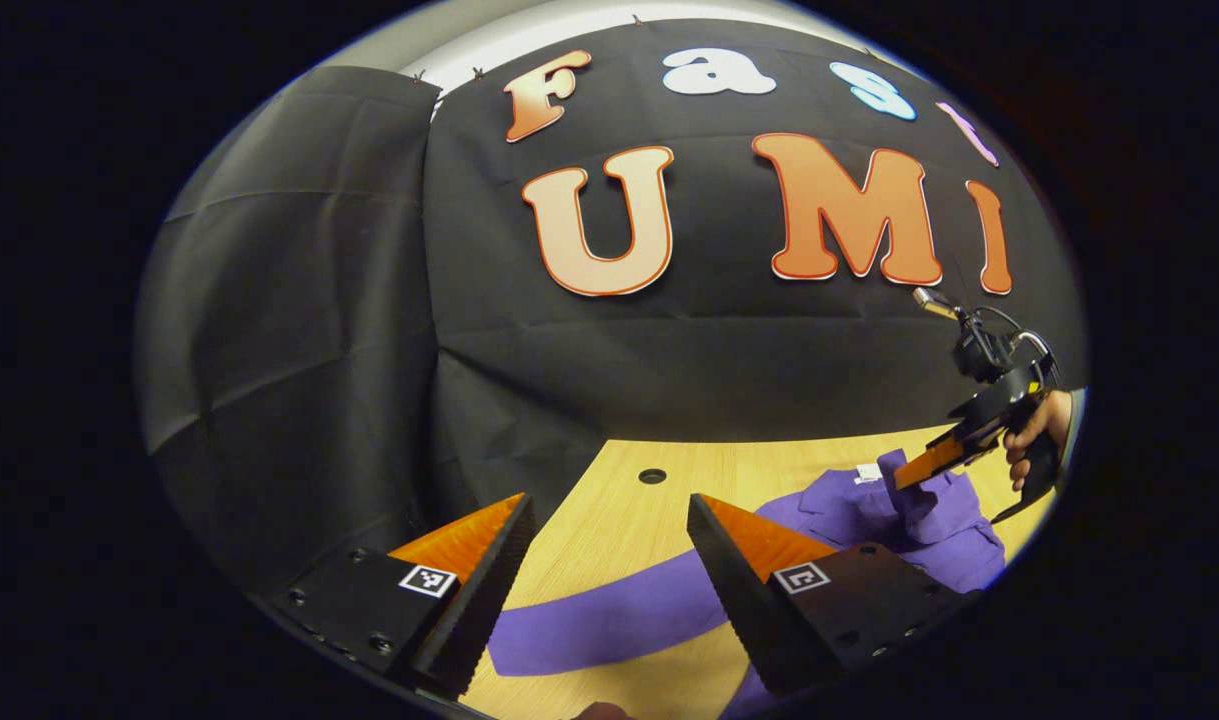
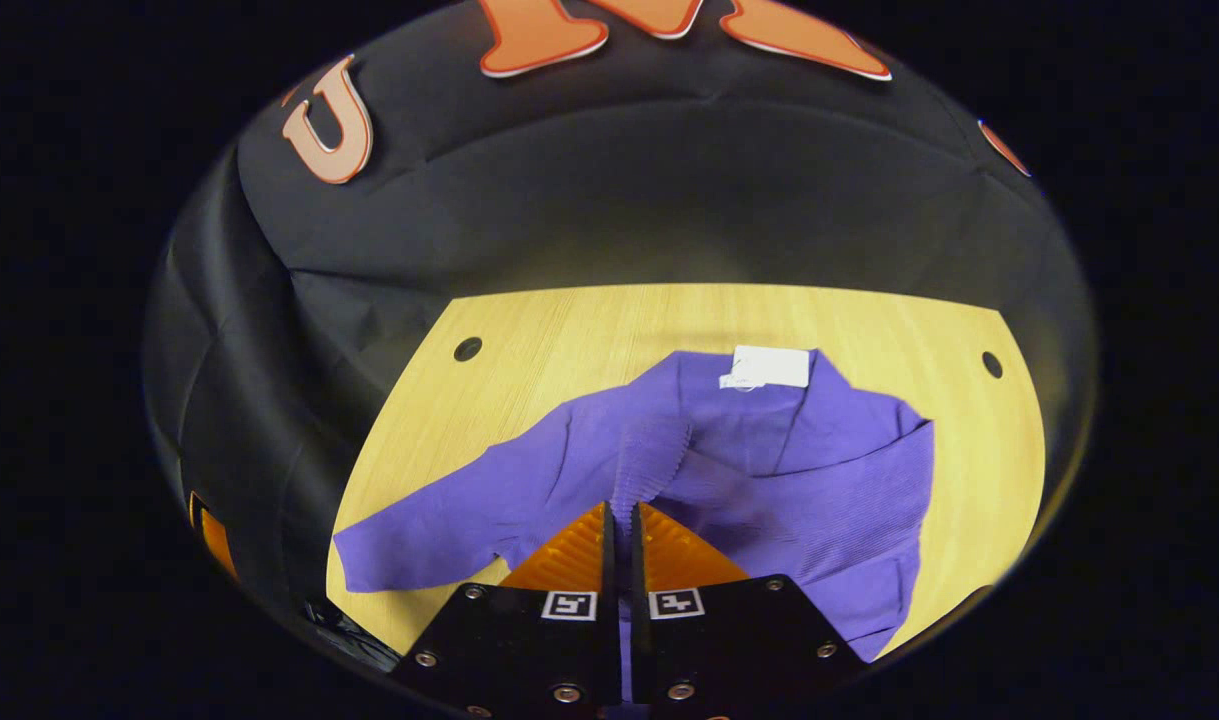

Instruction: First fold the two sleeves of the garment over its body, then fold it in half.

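A purple long-sleeved garment (image 2: 809, 470) lies on the wooden table (image 2: 569, 330), collar and white neck tag (image 2: 769, 367) toward the back wall. My right gripper (image 2: 621, 515) is shut on the ribbed cuff of one sleeve (image 2: 649, 460), holding it up over the body, so that sleeve is doubled across the chest. The other sleeve (image 2: 419, 530) stretches out flat to the left. In the left gripper view my left gripper (image 1: 609, 510) hangs open above that flat sleeve (image 1: 609, 615), touching nothing. Farther right there, the right gripper (image 1: 909, 475) and a hand (image 1: 1034, 430) hold the purple cloth (image 1: 929, 520).
Black cloth walls close the booth behind and on the left side. The table has round holes near its back corners (image 2: 467, 349) (image 2: 991, 364). Bare wood (image 1: 659, 520) lies between the garment and the back wall.
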Available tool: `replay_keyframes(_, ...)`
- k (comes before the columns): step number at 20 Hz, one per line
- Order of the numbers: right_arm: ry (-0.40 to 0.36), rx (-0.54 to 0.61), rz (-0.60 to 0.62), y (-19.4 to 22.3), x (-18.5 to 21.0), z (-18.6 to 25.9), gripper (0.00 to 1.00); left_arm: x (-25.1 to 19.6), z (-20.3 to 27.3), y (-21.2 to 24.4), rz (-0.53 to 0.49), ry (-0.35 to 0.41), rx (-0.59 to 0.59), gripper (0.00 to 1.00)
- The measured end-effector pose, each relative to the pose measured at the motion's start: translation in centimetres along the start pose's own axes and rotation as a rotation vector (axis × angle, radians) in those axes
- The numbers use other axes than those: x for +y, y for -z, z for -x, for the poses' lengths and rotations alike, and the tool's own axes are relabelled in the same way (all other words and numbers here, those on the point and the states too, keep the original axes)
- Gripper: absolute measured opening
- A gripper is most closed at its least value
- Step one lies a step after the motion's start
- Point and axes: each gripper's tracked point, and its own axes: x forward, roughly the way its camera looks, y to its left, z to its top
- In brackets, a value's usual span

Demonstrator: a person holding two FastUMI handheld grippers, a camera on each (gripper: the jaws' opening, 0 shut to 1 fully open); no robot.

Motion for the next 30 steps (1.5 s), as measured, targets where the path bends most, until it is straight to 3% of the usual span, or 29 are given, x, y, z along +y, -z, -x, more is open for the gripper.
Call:
replay_keyframes(4, -0.072, 0.017, -0.022, 1.6, 3.3, -1.1, 0.11, 2.3, -0.4, 1.3, -0.018, -0.048, 0.022, 0.99)
replay_keyframes(7, -0.115, 0.005, -0.007, 1.8, 4.7, -0.1, 0.34, 4.1, -1.0, 2.5, -0.016, -0.08, 0.051, 0.99)
replay_keyframes(10, -0.085, -0.062, 0.043, 0.6, 3.8, 1.5, 0.47, 5.4, -1.8, 4.1, -0.001, -0.088, 0.085, 0.98)
replay_keyframes(11, -0.072, -0.096, 0.062, -0.2, 3.2, 2.8, 0.44, 5.9, -2.3, 4.9, 0.011, -0.083, 0.114, 0.98)
replay_keyframes(12, -0.055, -0.138, 0.082, -0.9, 2.6, 4.3, 0.59, 6.4, -2.5, 6.0, 0.031, -0.083, 0.144, 0.98)
replay_keyframes(13, -0.034, -0.184, 0.103, -1.8, 2.0, 5.7, 0.68, 6.8, -2.8, 7.1, 0.055, -0.077, 0.192, 0.98)
replay_keyframes(17, 0.075, -0.359, 0.153, -4.3, -0.6, 10.9, 0.88, 8.6, -4.6, 12.2, 0.154, -0.067, 0.374, 0.99)
replay_keyframes(19, 0.127, -0.434, 0.165, -5.1, -2.2, 13.8, 0.94, 9.1, -5.2, 14.5, 0.182, -0.055, 0.465, 0.99)
replay_keyframes(24, 0.257, -0.571, 0.16, -5.0, -5.4, 21.0, 0.95, 9.8, -5.8, 19.0, 0.264, 0.017, 0.693, 0.99)
replay_keyframes(30, 0.345, -0.626, 0.156, -3.4, -8.6, 26.2, 0.94, 10.7, -5.5, 24.6, 0.307, -0.012, 0.93, 1.0)
